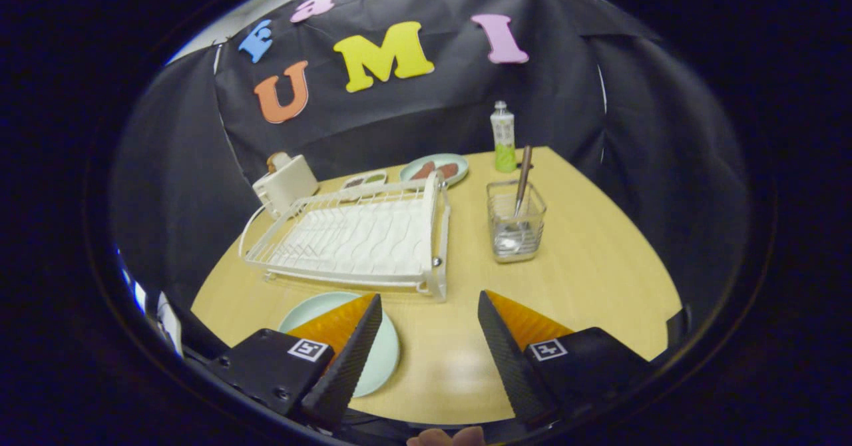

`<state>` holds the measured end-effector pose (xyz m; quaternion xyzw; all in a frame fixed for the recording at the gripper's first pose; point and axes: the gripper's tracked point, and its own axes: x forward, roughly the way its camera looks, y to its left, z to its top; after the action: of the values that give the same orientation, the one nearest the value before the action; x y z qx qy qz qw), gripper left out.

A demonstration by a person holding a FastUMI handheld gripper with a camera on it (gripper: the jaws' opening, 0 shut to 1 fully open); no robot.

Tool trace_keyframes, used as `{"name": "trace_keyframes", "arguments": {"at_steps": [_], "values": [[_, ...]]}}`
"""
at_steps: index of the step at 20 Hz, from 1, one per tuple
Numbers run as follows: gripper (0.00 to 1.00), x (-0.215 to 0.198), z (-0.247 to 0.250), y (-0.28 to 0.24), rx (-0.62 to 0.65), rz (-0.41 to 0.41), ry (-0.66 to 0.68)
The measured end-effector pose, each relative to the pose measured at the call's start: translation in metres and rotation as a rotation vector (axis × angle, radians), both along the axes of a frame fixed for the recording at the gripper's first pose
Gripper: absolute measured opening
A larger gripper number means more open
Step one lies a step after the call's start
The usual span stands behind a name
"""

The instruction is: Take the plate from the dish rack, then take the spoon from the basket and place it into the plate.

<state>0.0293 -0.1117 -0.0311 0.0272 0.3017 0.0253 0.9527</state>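
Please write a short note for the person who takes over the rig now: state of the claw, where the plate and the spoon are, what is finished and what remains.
Claw: open, holding nothing, fingers spread over the bare table.
Plate: pale green, lying flat on the table in front of the dish rack, partly under the left finger. The rack holds no plate, so step one looks done.
Spoon: standing upright in the clear basket, beyond the right finger and right of the rack.
Left: grasp the spoon by its handle, lift it out of the basket and place it in the plate.
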Motion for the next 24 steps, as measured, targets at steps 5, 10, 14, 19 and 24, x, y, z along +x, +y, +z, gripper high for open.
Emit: {"name": "trace_keyframes", "arguments": {"at_steps": [5,10,14,19,24], "values": [[1.0,0.031,0.056,-0.046,-0.124,-0.08,-0.277],[1.0,0.101,0.044,-0.066,-0.09,-0.07,-0.28],[1.0,0.162,0.02,-0.089,-0.061,-0.109,-0.222],[1.0,0.211,0.001,-0.098,-0.047,-0.131,-0.167],[1.0,0.238,-0.026,-0.111,0.023,-0.192,-0.092]]}}
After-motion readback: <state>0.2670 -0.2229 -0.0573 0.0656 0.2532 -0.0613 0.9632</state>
